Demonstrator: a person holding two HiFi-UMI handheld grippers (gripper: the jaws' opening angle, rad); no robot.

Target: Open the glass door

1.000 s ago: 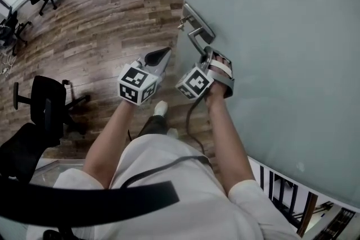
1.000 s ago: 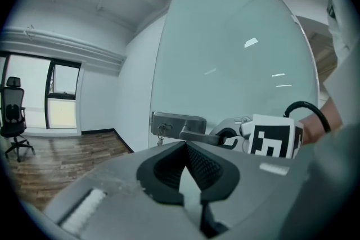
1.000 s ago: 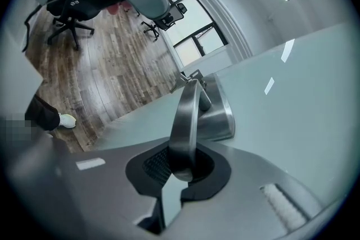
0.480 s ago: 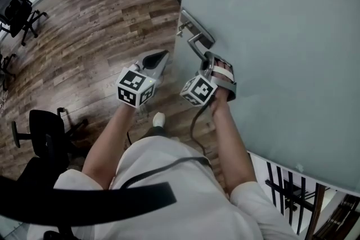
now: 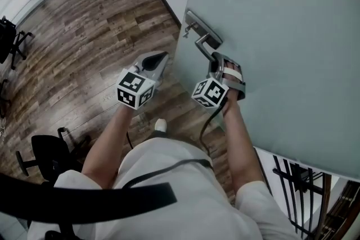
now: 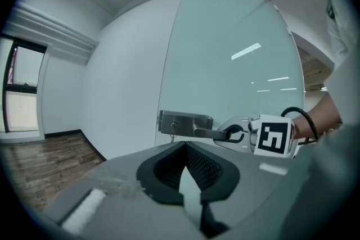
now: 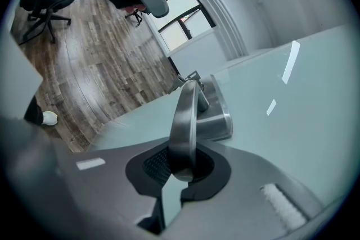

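Wood floor (image 5: 84, 36), one glass door (image 5: 281, 36): right tongs (image 7: 179, 168) grip its handle (image 7: 183, 115), left tongs (image 6: 188, 171) closed.

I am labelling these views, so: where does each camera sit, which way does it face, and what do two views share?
Head view: on the head, steeply down at floor, door, handle; shows forearms, torso, left gripper, right gripper.
Left gripper view: on the left gripper, along its shut jaws at the door edge; shows the right forearm.
Right gripper view: on the right gripper, along jaws shut on the handle, floor beyond; shows a shoe.
Shared: both gripper views show the handle.
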